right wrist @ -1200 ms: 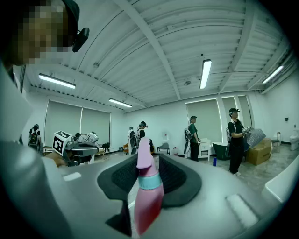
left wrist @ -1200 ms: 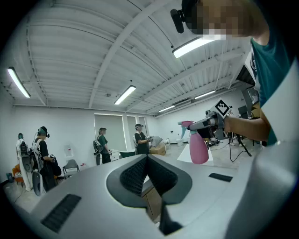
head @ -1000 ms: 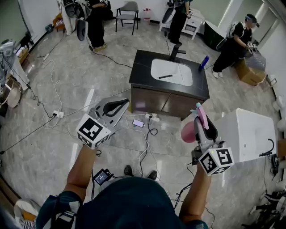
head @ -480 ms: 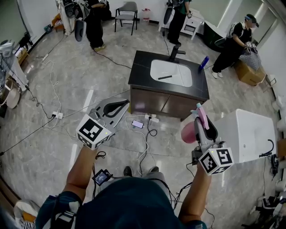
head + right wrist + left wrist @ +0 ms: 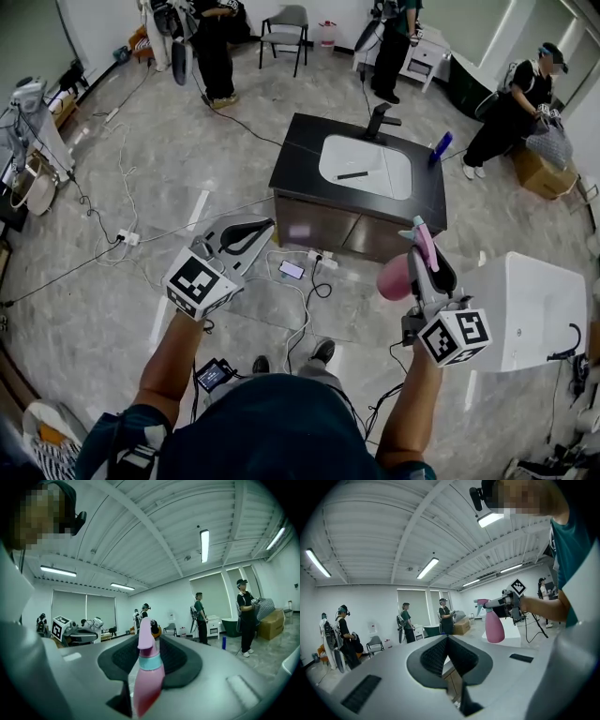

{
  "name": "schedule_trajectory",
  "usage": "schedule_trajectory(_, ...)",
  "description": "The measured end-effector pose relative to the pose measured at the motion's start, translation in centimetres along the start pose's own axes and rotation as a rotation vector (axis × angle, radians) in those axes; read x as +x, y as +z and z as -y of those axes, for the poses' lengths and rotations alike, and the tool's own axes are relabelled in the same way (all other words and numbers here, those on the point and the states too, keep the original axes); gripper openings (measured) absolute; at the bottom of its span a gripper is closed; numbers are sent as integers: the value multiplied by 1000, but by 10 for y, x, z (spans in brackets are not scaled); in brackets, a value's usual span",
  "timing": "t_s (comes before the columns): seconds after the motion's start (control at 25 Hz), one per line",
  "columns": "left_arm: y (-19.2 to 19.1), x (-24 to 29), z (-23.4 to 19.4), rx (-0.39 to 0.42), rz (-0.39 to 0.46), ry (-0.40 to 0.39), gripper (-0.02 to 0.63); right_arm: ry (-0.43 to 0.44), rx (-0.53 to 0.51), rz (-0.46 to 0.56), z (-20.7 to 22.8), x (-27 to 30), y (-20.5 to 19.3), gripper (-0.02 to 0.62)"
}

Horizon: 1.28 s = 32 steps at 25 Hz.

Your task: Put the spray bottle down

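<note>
At lower right of the head view, the right gripper (image 5: 424, 251) clenches the pink spray bottle (image 5: 394, 278) by its neck, in mid-air; probably light, rigid, slick plastic, best gripped at that neck; the left gripper (image 5: 255, 231) has jaws closed, empty

A sink cabinet (image 5: 309, 211) stands mid-floor, ahead of the person. The faucet (image 5: 379, 120) rises behind its basin (image 5: 375, 167), and a bottle (image 5: 442, 145) stands on the back right corner. A phone (image 5: 291, 270) and a power strip (image 5: 323, 259) lie on the floor before it. A box (image 5: 525, 291) stands to its right and nearer, a chair (image 5: 287, 26) far behind. The spray bottle (image 5: 395, 278) sits in the right gripper (image 5: 422, 234), left of the box.
</note>
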<state>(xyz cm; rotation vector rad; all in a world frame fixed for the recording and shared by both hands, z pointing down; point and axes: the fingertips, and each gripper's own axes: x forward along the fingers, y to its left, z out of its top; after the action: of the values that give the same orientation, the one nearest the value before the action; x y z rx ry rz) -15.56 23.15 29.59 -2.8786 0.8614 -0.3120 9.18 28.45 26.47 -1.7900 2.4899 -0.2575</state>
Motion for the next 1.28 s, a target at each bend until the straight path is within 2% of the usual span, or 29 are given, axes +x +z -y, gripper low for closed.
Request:
schedule_trajectory(0.28, 10, 76, 6, -14, -14, 55, 5, 93, -3, -26, 68, 41, 7, 137)
schedule_trajectory(0.52, 17, 145, 13, -27, -30, 110, 6, 159, 0, -35, 142, 71, 17, 137)
schedule_trajectory(0.88, 13, 162, 11, -22, -56, 156, 6, 208, 1, -34, 162, 94, 14, 137)
schedule_trajectory(1.08, 11, 182, -5, -25, -50, 144, 5, 201, 1, -42, 171, 111, 12, 137)
schedule_trajectory(1.28, 6, 211, -34, -14, -37, 87, 5, 152, -9, -36, 181, 135, 13, 137)
